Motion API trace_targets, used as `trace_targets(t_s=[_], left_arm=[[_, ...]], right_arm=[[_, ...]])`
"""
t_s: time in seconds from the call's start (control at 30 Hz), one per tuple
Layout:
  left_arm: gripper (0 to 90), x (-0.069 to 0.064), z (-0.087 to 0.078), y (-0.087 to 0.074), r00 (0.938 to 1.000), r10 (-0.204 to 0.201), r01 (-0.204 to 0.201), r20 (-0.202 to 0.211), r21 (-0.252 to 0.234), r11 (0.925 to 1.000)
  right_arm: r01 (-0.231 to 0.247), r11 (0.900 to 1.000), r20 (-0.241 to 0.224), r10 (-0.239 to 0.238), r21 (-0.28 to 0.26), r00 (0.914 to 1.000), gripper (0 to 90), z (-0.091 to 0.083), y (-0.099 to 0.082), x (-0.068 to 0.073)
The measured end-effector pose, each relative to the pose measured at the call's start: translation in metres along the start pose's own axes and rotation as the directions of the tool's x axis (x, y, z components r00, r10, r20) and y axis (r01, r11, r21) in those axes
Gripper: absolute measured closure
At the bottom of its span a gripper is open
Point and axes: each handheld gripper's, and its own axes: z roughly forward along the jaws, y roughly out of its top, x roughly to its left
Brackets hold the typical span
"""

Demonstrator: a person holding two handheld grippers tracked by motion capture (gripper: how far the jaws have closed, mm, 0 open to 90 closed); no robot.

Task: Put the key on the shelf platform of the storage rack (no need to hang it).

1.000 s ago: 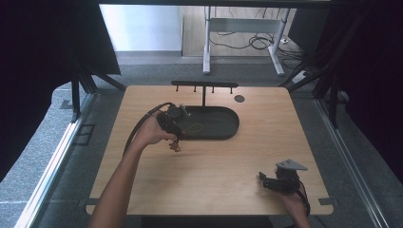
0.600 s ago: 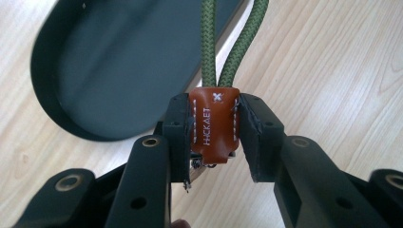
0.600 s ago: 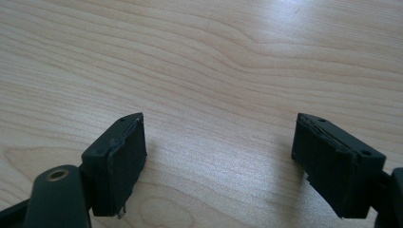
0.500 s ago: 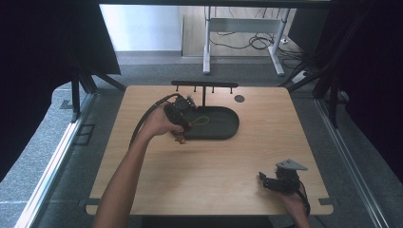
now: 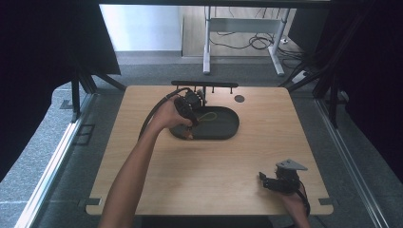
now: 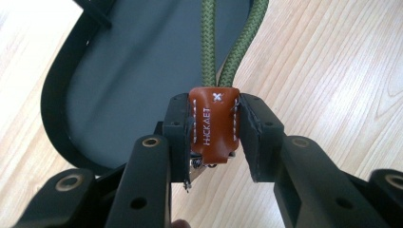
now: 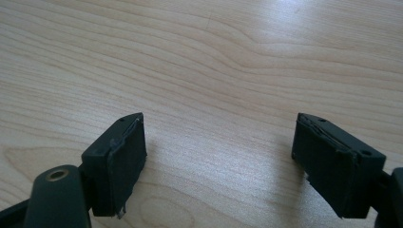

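Left tool (image 6: 214,137) squeezed shut on brown leather tab (image 6: 214,124), middle of frame. Green rope loop (image 6: 223,42) hangs soft, floppy, light, over black tray (image 6: 119,71). Tab best spot: stiff, not slippery. Right tool (image 7: 218,156) wide open, nothing inside, over bare table (image 7: 214,57).
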Motion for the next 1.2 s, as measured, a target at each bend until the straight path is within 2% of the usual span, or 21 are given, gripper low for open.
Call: trace_targets(t_s=[0.23, 0.37, 0.47, 0.63, 0.73, 0.87, 1.2], left_arm=[[66.5, 0.002, 0.006, 0.013, 0.9998, -0.002, 0.002, 0.021, -0.025, 0.9997], [66.5, 0.003, 0.007, 0.02, 0.9999, 0.006, -0.006, 0.009, -0.012, 0.9999], [66.5, 0.003, 0.005, 0.028, 0.9999, 0.013, -0.012, 0.002, -0.02, 0.9997], [66.5, 0.004, 0.013, 0.039, 0.9998, 0.016, -0.016, -0.01, -0.016, 0.9997], [66.4, 0.006, 0.021, 0.039, 0.9999, 0.011, -0.011, 0.0, -0.006, 0.9999], [66.4, 0.01, 0.03, 0.035, 1.0, -0.002, 0.002, -0.009, 0.01, 0.9999], [66.4, 0.016, 0.041, 0.023, 0.9995, -0.028, 0.028, -0.013, 0.009, 0.9996]], right_arm=[[0.0, 1.0, 0.0, 0.0, 0.0, 1.0, 19.3, 0.0, 0.0, 0.0], [0.0, 1.0, 0.0, 0.0, 0.0, 1.0, 19.3, 0.0, 0.0, 0.0], [0.0, 1.0, 0.0, 0.0, 0.0, 1.0, 19.3, 0.0, 0.0, 0.0], [0.0, 1.0, 0.0, 0.0, 0.0, 1.0, 19.4, 0.0, 0.0, 0.0], [0.0, 1.0, 0.0, 0.0, 0.0, 1.0, 19.4, 0.0, 0.0, 0.0], [0.0, 1.0, 0.001, 0.0, 0.0, 1.0, 19.4, 0.0, 0.0, 0.0], [-0.002, 1.0, 0.005, 0.002, 0.0, 1.0, 19.1, 0.0, 0.0, 0.001]])
